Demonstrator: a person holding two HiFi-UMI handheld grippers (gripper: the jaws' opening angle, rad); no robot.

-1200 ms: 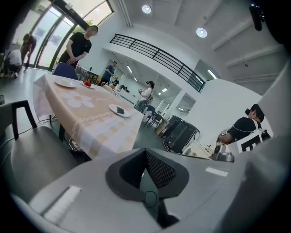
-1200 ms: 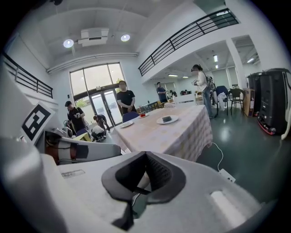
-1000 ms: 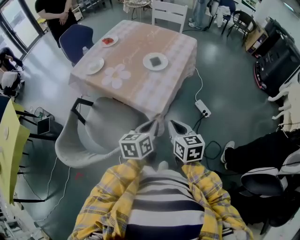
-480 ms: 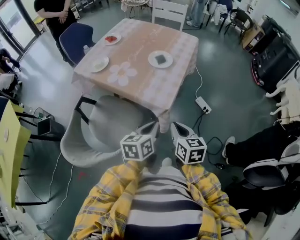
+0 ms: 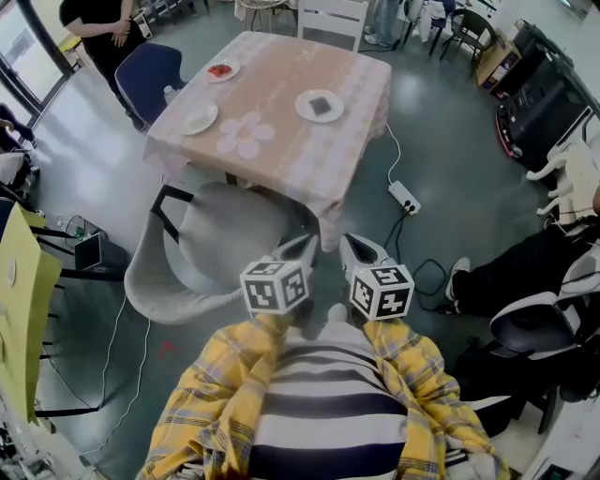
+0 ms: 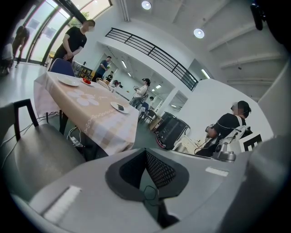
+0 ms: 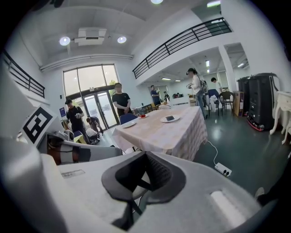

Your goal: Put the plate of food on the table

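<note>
The table (image 5: 281, 150), under a pink checked cloth, stands ahead of me. On it are a plate with a dark piece of food (image 5: 319, 105), an empty white plate (image 5: 199, 119) and a small plate of red food (image 5: 221, 70). My left gripper (image 5: 302, 251) and right gripper (image 5: 354, 249) are side by side in front of my chest, short of the table's near corner, both shut and empty. The left gripper view shows the left gripper's closed pads (image 6: 146, 157) and the dark-food plate (image 6: 119, 107). In the right gripper view the right gripper (image 7: 145, 170) points at that plate (image 7: 169, 119).
A grey chair (image 5: 202, 253) stands at the table's near left side, a blue chair (image 5: 150, 75) at its far left and a white chair (image 5: 330, 17) behind it. A power strip (image 5: 405, 198) and cable lie on the floor. A person in black (image 5: 98, 23) stands nearby; another sits at the right (image 5: 525, 272).
The table and the grey chair have shifted slightly in the head view as I move. Both grippers stay side by side and shut.
</note>
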